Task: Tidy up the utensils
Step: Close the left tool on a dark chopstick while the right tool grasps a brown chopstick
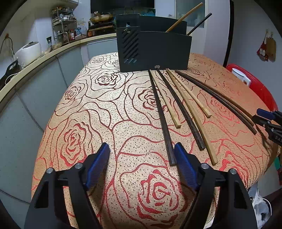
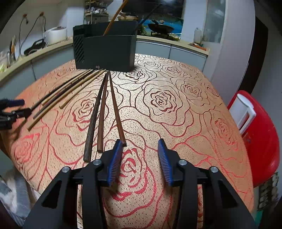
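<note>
- The worktop (image 1: 98, 112) wears a rose-patterned cloth that fills both views; it looks textured, so I judge thin sticks will lie flush on it and leave little room under them for a pad
- The holder (image 1: 155, 51), a dark box with a slotted left side, stands at the far edge of the cloth; two chopsticks already lean out of its top toward the right, one pale (image 1: 184, 16), one dark (image 1: 200, 22)
- The loose chopsticks fan out from the foot of the holder toward the near edge; in the left wrist view five lie in a left group, dark (image 1: 161, 114) and pale (image 1: 165, 98) mixed, with a further dark pair (image 1: 216, 98) off to the right; in the right wrist view that far-right group (image 2: 102, 112) shows as three sticks
- These sticks look light, stiff and smooth; likely to roll or pivot if pinched at one end, so a hold near the thick near end, across the width, seems safest; taken one at a time
- The left tool (image 1: 141, 149) hangs above the cloth with its blue pads well apart and nothing between them; the near end of the leftmost dark stick lies just beside its right pad
- The right tool (image 2: 140, 146) has its pads at a moderate gap, empty; the near tip of the right-hand stick (image 2: 117, 112) touches or sits just beside its left pad
</note>
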Demonstrator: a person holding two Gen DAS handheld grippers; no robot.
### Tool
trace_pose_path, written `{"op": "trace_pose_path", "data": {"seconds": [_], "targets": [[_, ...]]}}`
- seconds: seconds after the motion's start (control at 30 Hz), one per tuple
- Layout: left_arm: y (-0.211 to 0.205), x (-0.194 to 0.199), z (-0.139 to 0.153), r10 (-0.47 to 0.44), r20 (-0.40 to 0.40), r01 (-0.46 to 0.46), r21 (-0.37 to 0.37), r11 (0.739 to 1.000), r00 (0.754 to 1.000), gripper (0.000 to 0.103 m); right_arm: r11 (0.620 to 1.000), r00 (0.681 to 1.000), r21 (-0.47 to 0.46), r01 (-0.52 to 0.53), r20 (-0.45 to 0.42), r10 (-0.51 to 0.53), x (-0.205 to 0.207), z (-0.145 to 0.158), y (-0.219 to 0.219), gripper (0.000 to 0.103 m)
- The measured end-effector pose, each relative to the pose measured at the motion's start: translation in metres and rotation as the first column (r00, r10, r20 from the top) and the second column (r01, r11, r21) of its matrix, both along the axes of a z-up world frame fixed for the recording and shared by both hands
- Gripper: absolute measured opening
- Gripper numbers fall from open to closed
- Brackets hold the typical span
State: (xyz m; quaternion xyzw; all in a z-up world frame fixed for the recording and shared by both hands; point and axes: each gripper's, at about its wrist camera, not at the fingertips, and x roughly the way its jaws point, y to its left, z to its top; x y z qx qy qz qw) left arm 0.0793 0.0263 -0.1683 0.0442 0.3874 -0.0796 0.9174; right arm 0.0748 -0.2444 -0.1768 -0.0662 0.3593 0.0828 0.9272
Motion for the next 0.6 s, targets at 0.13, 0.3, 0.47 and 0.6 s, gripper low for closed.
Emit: {"op": "trace_pose_path", "data": {"seconds": [0.13, 0.3, 0.47, 0.6], "targets": [[-0.004, -0.002, 0.0, -0.01, 0.015, 0.01, -0.005, 1.0, 1.0, 0.062, 0.998, 1.0, 0.049, -0.031, -0.003, 0.031, 0.004, -0.002, 0.003, 0.031], [-0.006, -0.002, 0.001, -0.029, 0.024, 0.03, -0.035, 0.999, 0.999, 0.048, 0.995, 0.998, 0.072, -0.063, 0.004, 0.063, 0.008, -0.002, 0.012, 0.024], [-0.01, -0.004, 0.001, -0.049, 0.038, 0.051, -0.052, 0.997, 0.998, 0.043, 0.992, 0.998, 0.104, -0.064, 0.012, 0.063, 0.013, -0.003, 0.014, 0.023], [-0.012, -0.004, 0.001, -0.051, 0.047, 0.054, -0.05, 0.997, 0.998, 0.031, 0.994, 0.998, 0.087, -0.066, 0.025, 0.064, 0.014, -0.003, 0.018, 0.022]]}}
